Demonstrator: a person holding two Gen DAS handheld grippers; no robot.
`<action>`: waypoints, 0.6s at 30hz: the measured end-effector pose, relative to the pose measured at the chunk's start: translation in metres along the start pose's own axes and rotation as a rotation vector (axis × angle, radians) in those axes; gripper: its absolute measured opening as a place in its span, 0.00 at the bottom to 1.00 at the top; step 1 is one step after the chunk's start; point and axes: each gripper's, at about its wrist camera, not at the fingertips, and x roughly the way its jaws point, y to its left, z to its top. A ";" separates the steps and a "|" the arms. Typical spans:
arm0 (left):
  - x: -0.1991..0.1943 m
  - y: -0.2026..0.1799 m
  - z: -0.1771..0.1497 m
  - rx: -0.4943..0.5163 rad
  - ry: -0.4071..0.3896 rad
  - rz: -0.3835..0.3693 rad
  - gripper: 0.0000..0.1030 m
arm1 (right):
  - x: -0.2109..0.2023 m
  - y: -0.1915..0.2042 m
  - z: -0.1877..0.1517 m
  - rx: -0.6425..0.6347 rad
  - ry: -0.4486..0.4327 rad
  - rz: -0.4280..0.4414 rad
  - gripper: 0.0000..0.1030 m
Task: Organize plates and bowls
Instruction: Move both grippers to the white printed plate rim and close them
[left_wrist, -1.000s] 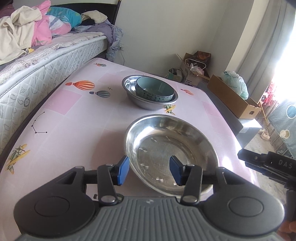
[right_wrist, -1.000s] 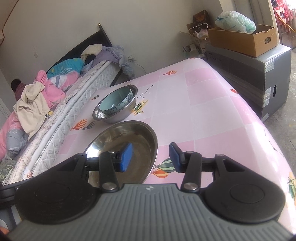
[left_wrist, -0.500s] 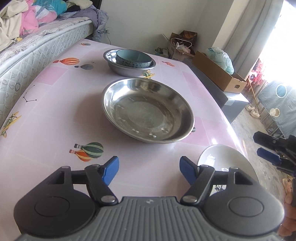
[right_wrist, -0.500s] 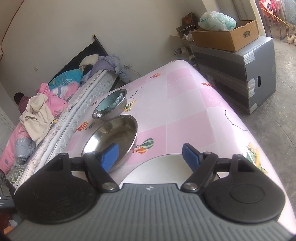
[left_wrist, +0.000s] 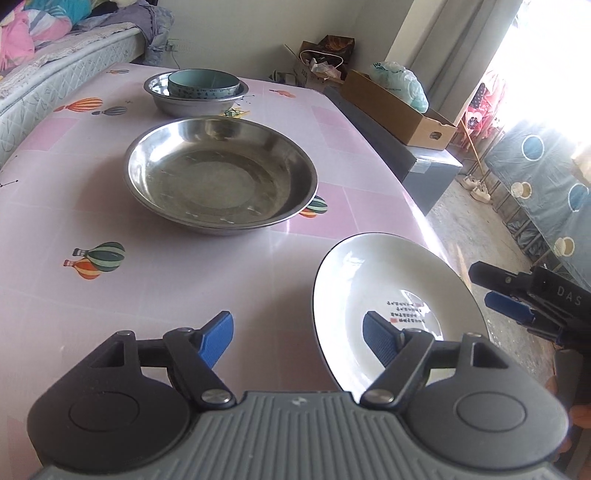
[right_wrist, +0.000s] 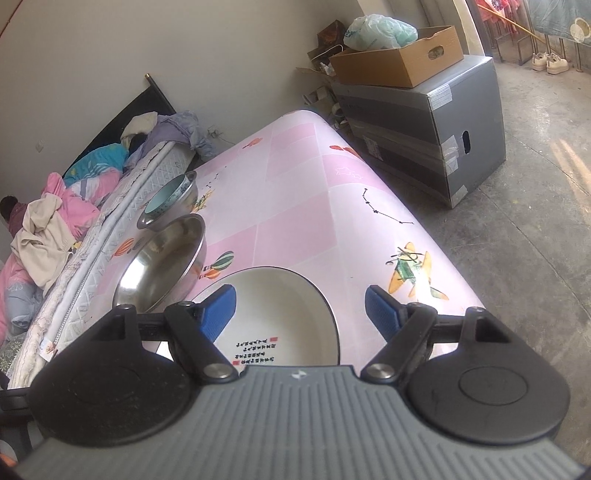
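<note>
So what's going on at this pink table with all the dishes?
A person is tidying dishes with a handheld gripper in each hand. Both the left gripper and right gripper are open and empty, the left's jaws opening, near a white plate. Beyond it sit a steel basin and a teal bowl nested in a smaller steel bowl.

We see our left gripper (left_wrist: 297, 338) opening over the table (left_wrist: 184, 280), empty; a white plate (left_wrist: 391, 295) sits at its right edge

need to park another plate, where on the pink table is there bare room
Free: the wide right half of the table, from the white plate to the far edge, and the near-left stretch by the balloon print. Crowded: the steel dish and the steel bowl holding the blue bowl line the bed side.
</note>
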 end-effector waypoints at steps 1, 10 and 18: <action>0.002 -0.002 0.000 0.003 0.004 -0.003 0.75 | 0.002 -0.001 -0.001 0.001 0.004 0.000 0.73; 0.023 -0.008 -0.003 0.012 0.066 -0.031 0.45 | 0.021 0.007 -0.007 -0.016 0.066 0.046 0.61; 0.025 -0.003 -0.004 -0.015 0.072 -0.071 0.39 | 0.026 0.018 -0.008 -0.045 0.104 0.050 0.62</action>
